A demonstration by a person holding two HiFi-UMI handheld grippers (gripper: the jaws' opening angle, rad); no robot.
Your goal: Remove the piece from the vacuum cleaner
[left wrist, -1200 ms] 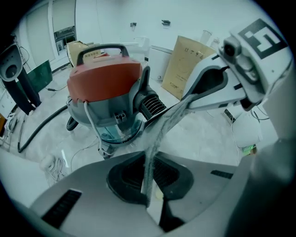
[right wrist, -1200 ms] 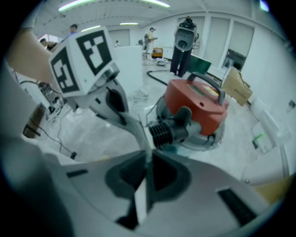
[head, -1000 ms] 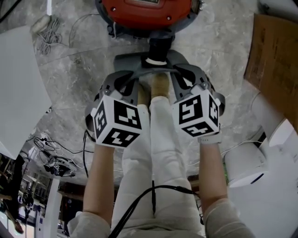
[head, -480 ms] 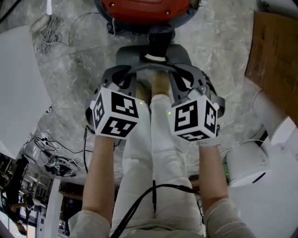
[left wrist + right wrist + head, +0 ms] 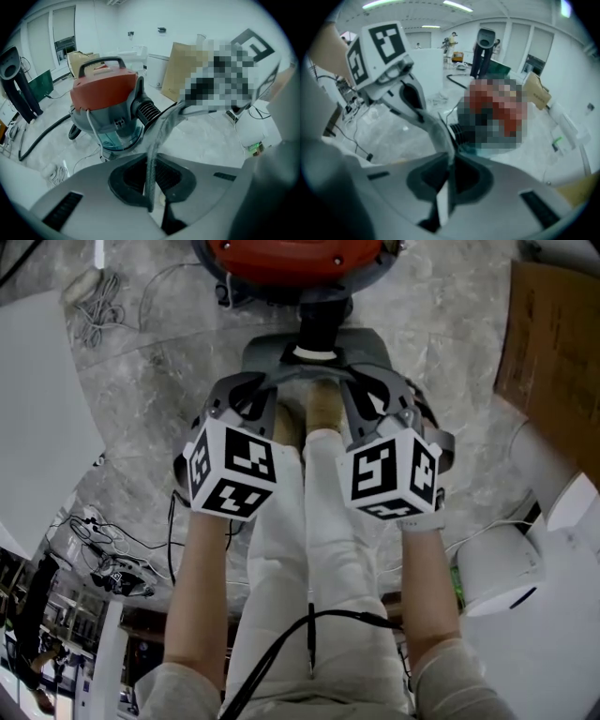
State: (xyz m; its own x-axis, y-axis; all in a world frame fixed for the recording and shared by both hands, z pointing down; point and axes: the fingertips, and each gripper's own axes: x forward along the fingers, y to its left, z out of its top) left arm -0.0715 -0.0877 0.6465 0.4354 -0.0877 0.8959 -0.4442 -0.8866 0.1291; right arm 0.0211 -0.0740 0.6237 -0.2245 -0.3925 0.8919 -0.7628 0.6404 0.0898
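**Figure. Two-handed hold on the gray piece (image 5: pixel 267 352), shown from the head and from each claw.**

The red-topped vacuum cleaner (image 5: pixel 291 259) stands on the marble floor (image 5: pixel 150 399), straight ahead of the person. The piece lies low, just in front of it. A short black hose (image 5: pixel 149 112) appears to join the two, so the piece is judged not yet off.

The left claw (image 5: pixel 151 187) is closed on the piece. In its own view a thin gray strip of the piece runs edge-on between the pads and on toward the other claw. The right claw (image 5: pixel 446 187) is closed on the same strip from the opposite end (a mirror image of the first).

In the head view the two claws sit on either side of the hose joint, near each other but apart. Both are tipped steeply down, since the piece is near floor level.

This symmetric placement probably serves to balance the pull. Equal grips on both sides of the joint should draw the piece straight off the hose rather than cocking it sideways.

The person's legs (image 5: pixel 319 521) stand directly behind the piece. That likely leaves the pull to come back toward the body while the vacuum cleaner's own weight anchors the far end.

The pinch is narrow and on a thin edge, so slipping is the likeliest fault.
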